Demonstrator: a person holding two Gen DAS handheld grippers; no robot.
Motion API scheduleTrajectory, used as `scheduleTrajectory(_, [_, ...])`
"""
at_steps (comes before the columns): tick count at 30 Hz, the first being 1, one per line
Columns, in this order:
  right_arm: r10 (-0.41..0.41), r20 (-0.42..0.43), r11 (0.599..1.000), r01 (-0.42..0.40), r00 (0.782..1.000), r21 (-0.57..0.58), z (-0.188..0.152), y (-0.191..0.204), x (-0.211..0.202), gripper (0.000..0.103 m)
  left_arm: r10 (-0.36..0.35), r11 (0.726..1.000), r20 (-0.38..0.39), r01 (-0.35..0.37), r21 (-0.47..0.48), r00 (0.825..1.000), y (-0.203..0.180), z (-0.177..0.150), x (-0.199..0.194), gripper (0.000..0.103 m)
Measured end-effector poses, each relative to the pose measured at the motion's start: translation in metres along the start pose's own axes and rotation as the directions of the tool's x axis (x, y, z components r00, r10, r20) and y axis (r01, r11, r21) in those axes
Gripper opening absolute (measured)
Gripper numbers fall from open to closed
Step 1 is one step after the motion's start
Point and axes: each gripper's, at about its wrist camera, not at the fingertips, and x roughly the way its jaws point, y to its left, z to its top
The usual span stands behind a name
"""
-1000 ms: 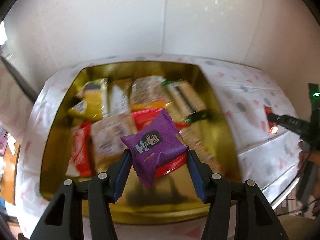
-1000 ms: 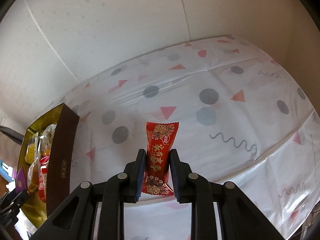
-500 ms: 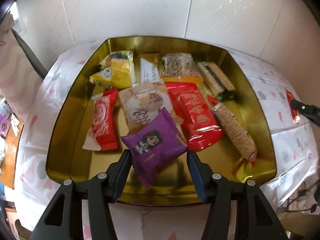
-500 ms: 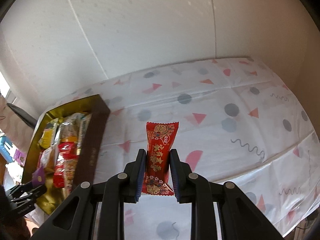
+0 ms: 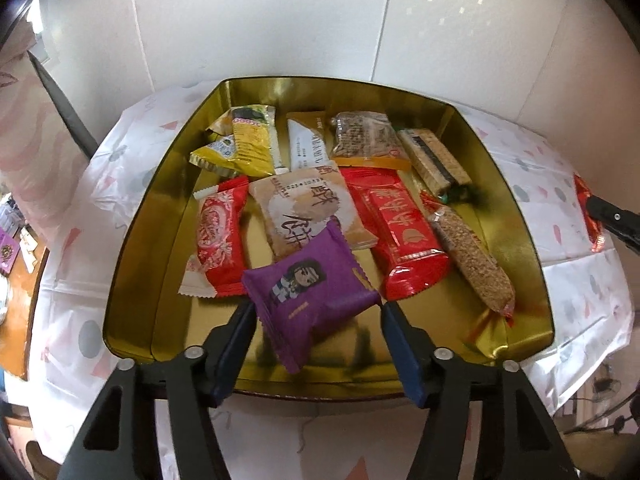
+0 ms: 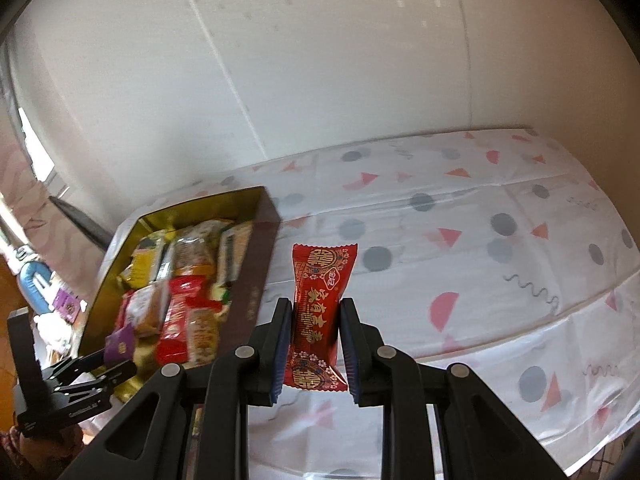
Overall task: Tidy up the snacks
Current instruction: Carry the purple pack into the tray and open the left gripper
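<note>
My left gripper (image 5: 314, 314) is shut on a purple snack packet (image 5: 310, 290) and holds it above the near part of a gold tin box (image 5: 132, 280). The box holds several packets: red, yellow, beige and grain bars. My right gripper (image 6: 314, 332) is shut on a red candy packet (image 6: 320, 304) and holds it above the tablecloth, to the right of the box (image 6: 256, 264). The left gripper with the purple packet (image 6: 120, 344) also shows at the lower left of the right wrist view. The red packet (image 5: 588, 208) shows at the right edge of the left wrist view.
A white tablecloth (image 6: 480, 272) with grey dots and red triangles covers the table. White walls stand close behind. A dark rod (image 5: 64, 112) leans at the far left. Small purple items (image 5: 8, 248) lie on a wooden surface at the left.
The left gripper has drawn back and risen a little, so the whole box shows. The right gripper has swung left toward the box with the red packet still in it.
</note>
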Motion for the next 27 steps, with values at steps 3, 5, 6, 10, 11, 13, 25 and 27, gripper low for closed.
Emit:
scheduleTrajectory(3, [0.036,-0.007,0.999,-0.036,0.999,-0.029,-0.002,0.011,0.000,0.024,-0.031,0.999,-0.004,0.031,0.015,1.000,-0.003,0.000,-0.002,0.058])
scheduleTrajectory(5, [0.077,-0.007,0.996,-0.077,0.997,-0.051,-0.001,0.019,-0.001,0.024,-0.050,0.998,-0.007,0.051,0.033,0.999,-0.007,-0.001,-0.004,0.058])
scheduleTrajectory(6, [0.099,-0.009,0.993,-0.099,0.995,-0.066,-0.001,0.024,-0.002,0.024,-0.041,0.998,-0.013,0.042,0.050,0.999,-0.010,-0.002,-0.004,0.058])
scheduleTrajectory(10, [0.177,-0.022,0.976,-0.178,0.984,-0.126,0.000,0.047,-0.004,0.024,-0.032,0.999,-0.015,0.033,0.021,0.999,-0.004,0.000,-0.006,0.063])
scheduleTrajectory(11, [0.199,-0.030,0.969,-0.201,0.980,-0.145,0.000,0.054,-0.004,0.024,-0.032,0.999,-0.012,0.032,-0.002,0.999,0.000,0.001,-0.008,0.064])
scheduleTrajectory(13, [0.226,-0.041,0.958,-0.229,0.973,-0.171,-0.001,0.063,-0.004,0.024,-0.053,0.998,0.008,0.053,-0.040,0.999,0.007,0.001,-0.014,0.065])
scheduleTrajectory(25, [0.323,-0.192,0.894,-0.365,0.927,-0.259,-0.015,0.100,0.011,0.024,0.018,0.999,-0.032,-0.019,-0.031,0.999,0.007,0.002,-0.006,0.045])
scheduleTrajectory(27, [0.318,-0.223,0.891,-0.371,0.921,-0.261,-0.017,0.103,0.016,0.024,0.015,0.999,-0.035,-0.017,-0.044,0.999,0.008,0.004,-0.007,0.045])
